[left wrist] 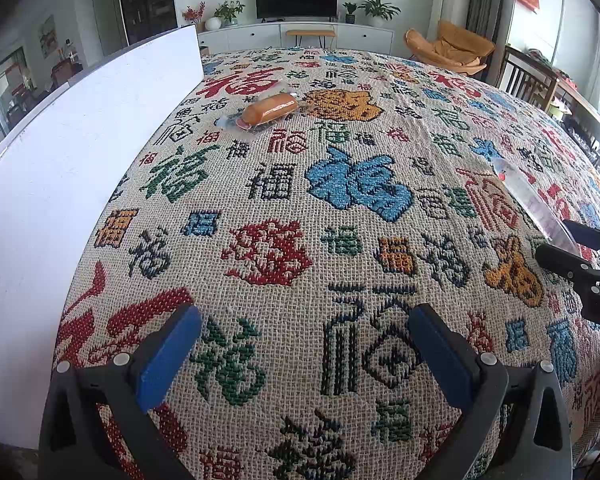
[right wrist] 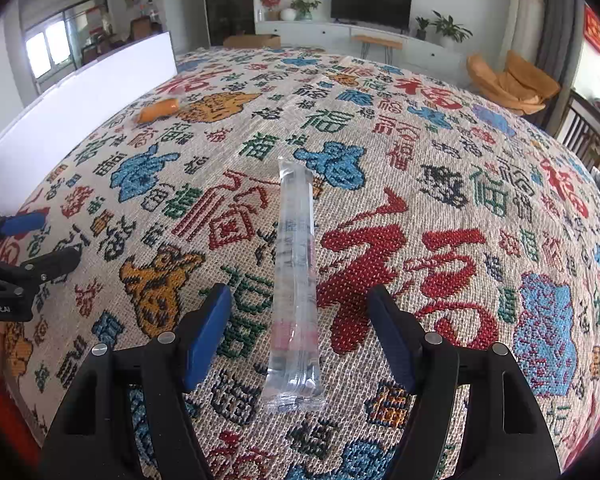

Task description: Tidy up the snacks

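At nine o'clock in both views a white board [left wrist: 72, 184] stands upright along the edge of a table covered by a woven cloth [left wrist: 300, 208] patterned with coloured characters. Just beside the board's far end, at about eleven o'clock in the left wrist view, an orange snack roll [left wrist: 269, 109] in a clear wrapper lies flat on the cloth; the right wrist view shows it at ten o'clock [right wrist: 158, 110], well apart from both tools.

The left gripper [left wrist: 304, 354] fills six o'clock of its own view, tilted steeply down toward the cloth. Its blue-padded fingers [left wrist: 168, 360] stand spread wide with only bare cloth between them, so it is released and grasps nothing. From the right wrist view it shows at nine o'clock [right wrist: 40, 240], low over the cloth.

A long clear snack packet [right wrist: 296, 288] lies flat on the cloth, running from six o'clock up toward twelve in the right wrist view. Its near end sits between the spread fingers of the right gripper [right wrist: 300, 336], which also slopes down at the cloth. Both blue pads [right wrist: 206, 332] stand clear of the packet, with cloth visible on each side, so this gripper is released too. In the left wrist view the packet [left wrist: 536, 204] and right gripper [left wrist: 560, 240] sit at three o'clock.
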